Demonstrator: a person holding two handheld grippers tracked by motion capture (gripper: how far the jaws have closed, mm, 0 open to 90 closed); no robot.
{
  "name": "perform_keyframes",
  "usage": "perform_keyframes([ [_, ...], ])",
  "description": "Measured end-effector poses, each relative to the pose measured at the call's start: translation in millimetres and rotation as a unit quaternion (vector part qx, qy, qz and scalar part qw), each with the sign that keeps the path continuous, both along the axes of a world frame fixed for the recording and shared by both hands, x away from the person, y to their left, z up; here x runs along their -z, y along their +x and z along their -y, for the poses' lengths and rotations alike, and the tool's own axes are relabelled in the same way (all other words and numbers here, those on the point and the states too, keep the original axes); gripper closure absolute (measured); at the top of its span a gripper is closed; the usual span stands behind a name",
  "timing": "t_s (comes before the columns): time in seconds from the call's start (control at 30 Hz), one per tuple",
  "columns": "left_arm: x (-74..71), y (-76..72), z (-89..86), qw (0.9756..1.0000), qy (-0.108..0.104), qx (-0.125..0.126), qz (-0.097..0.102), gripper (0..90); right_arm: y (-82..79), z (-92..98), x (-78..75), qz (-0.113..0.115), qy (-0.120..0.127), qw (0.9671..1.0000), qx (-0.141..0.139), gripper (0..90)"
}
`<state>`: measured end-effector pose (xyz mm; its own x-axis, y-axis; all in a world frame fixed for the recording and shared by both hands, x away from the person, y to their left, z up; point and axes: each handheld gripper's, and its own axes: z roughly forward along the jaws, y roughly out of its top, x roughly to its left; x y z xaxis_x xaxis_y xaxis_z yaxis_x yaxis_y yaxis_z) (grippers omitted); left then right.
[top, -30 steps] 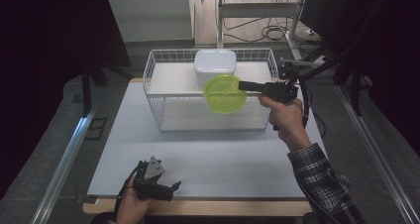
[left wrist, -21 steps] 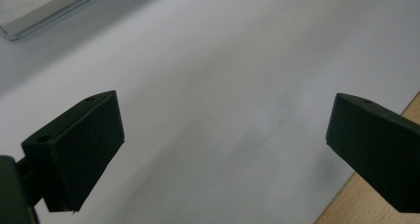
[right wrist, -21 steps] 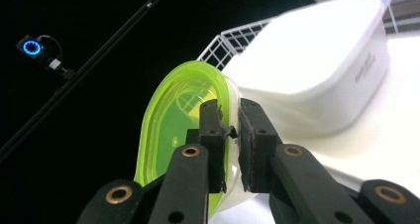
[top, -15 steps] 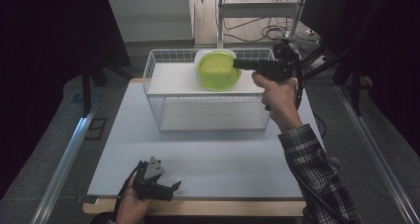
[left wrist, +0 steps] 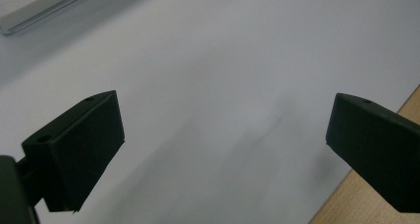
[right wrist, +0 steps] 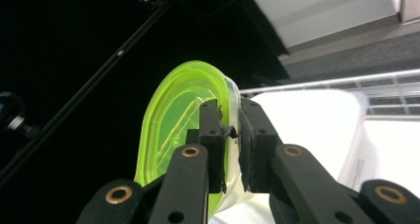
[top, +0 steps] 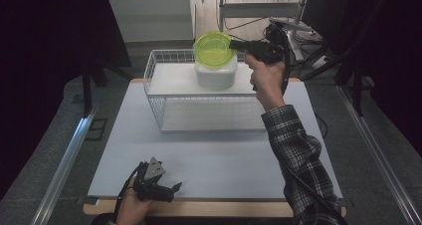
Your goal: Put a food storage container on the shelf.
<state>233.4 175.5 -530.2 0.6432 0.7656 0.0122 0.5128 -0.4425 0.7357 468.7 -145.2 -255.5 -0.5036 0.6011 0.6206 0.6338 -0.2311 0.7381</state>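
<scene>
A translucent green lid hangs tilted above a white tub that stands in the white wire basket. My right gripper is shut on the lid's rim, reaching in from the right over the basket. In the right gripper view the lid stands on edge, its rim pinched between the two black jaws of the right gripper, with the tub behind. My left gripper rests at the table's front edge. Its jaws stand wide apart over bare tabletop in the left gripper view.
The basket sits at the back of a pale grey table top with a wooden front edge. Metal rails run along both sides. A shelf frame and cables stand behind the table.
My right gripper has carried the green lid from in front of the basket's near wall up and back to above the white tub. The left gripper has stayed where it was.
</scene>
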Motion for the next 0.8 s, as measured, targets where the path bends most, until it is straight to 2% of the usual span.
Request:
perform_keyframes([
  [0.07,0.2,0.1,0.0,1.0000,-0.001,0.000,-0.002,1.3,5.9,-1.0,1.9,-0.004,0.001,0.9999,0.012,81.5],
  [0.27,0.6,0.6,-0.4,1.0000,0.002,0.003,-0.005,1.2,13.9,-5.6,7.1,-0.016,0.003,0.9995,0.025,81.4],
  [0.4,1.0,0.6,0.2,1.0000,0.000,0.001,-0.004,1.2,15.2,-9.2,5.0,-0.018,-0.014,0.9991,0.036,80.4],
  [0.53,1.2,0.6,0.7,1.0000,0.001,0.002,-0.006,1.2,17.2,-14.0,0.8,-0.019,-0.052,0.9971,0.051,76.6],
  [0.67,1.3,0.8,0.5,1.0000,0.004,0.004,-0.007,1.2,21.2,-14.1,1.0,-0.025,-0.060,0.9965,0.052,72.5],
  [0.77,1.5,1.0,0.5,1.0000,0.004,0.004,-0.008,1.2,22.9,-15.6,0.8,-0.019,-0.086,0.9942,0.061,70.9],
  [0.8,1.5,1.0,0.6,0.9999,0.005,0.004,-0.008,1.3,23.5,-15.8,1.4,-0.016,-0.088,0.9941,0.062,70.5],
])
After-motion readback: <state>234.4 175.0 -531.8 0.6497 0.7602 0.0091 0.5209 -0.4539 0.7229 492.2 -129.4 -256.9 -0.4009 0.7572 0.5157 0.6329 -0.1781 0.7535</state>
